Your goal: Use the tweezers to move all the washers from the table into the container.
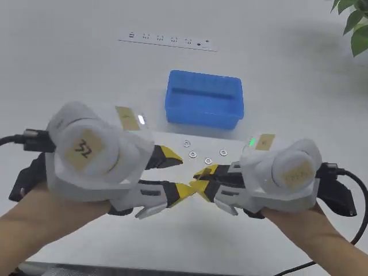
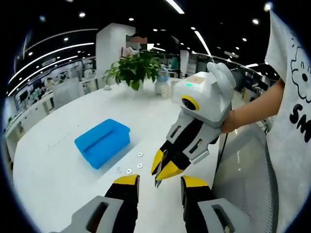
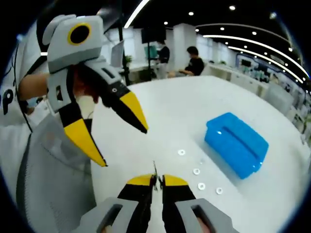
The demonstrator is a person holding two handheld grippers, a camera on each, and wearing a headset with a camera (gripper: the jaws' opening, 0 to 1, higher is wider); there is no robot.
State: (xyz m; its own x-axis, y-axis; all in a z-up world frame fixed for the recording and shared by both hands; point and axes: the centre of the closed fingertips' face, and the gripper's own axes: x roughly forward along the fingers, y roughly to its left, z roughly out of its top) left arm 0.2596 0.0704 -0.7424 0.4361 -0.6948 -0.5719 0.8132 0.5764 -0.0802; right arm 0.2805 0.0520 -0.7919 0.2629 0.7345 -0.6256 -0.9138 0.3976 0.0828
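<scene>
In the head view, the left hand-held gripper [image 1: 179, 175] and the right hand-held gripper [image 1: 202, 178] point at each other with their tips close together low over the white tabletop [image 1: 276, 69], each held in a person's hand. Beyond them four small metal ring washers [image 1: 192, 154] lie loose on the tabletop, near the front wall of the blue rectangular plastic container [image 1: 204, 98] and outside it. A white power strip [image 1: 167, 40] lies farther back, and green plant leaves [image 1: 352, 26] show at the top right corner. In the left gripper view, the left hand-held gripper's yellow-tipped jaws stand spread and released, with the right hand-held gripper's tips just ahead of the gap between them. In the right gripper view, the right hand-held gripper is clenched on thin metal tweezers [image 3: 155, 170], whose narrow point rises from between the jaws. The left hand-held gripper hangs above with its jaws apart, and the washers lie in a loose row between the tweezers and the container.
</scene>
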